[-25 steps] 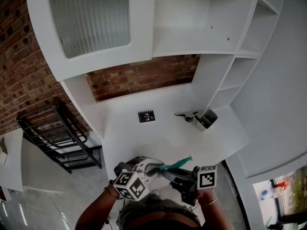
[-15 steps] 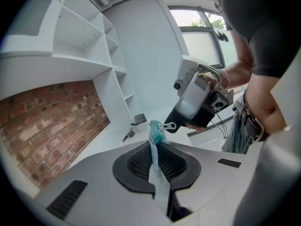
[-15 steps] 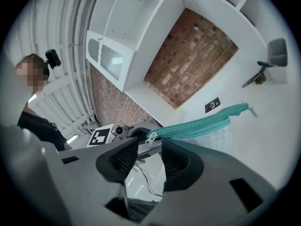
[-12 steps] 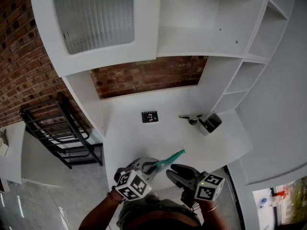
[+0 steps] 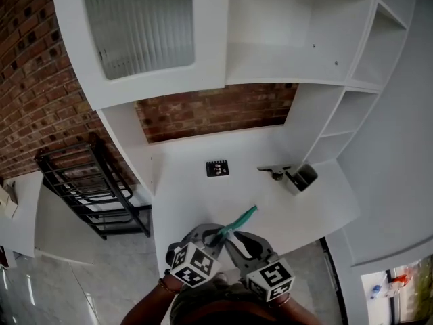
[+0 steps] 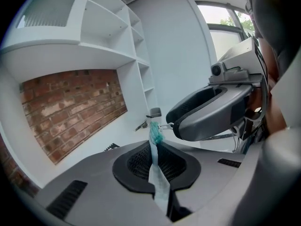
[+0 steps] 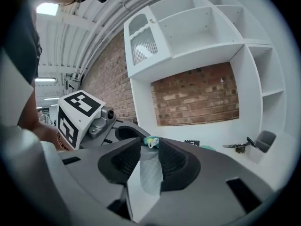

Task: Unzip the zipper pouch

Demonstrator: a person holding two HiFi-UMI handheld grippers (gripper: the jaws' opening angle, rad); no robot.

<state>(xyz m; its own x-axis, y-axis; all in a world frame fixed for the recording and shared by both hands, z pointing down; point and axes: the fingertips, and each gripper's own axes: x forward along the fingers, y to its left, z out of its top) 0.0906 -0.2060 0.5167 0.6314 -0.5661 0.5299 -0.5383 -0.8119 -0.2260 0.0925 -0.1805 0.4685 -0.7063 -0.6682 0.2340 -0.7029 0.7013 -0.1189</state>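
Note:
The zipper pouch (image 5: 242,217) is teal along its top with a pale mesh body, and it hangs in the air over the near edge of the white table (image 5: 304,215). My left gripper (image 5: 218,233) is shut on one end of the pouch (image 6: 154,134), with the fabric pinched between its pads. My right gripper (image 5: 230,235) has come in close beside it. Its jaws are closing with the pouch (image 7: 150,173) between them, the zipper pull (image 7: 151,142) sits at their tips, and a gap still shows between pads and fabric. The left gripper view shows the right gripper (image 6: 170,125) at the pouch's top.
On the table lie a small black tag (image 5: 217,168), a metal piece (image 5: 274,172) and a dark cup (image 5: 301,177) at the back right. White shelves rise behind, against a brick wall. A black metal rack (image 5: 88,188) stands on the floor to the left.
The right gripper let go and drew off to the right with jaws open, then came back in against the pouch beside the left gripper. The left gripper kept its hold.

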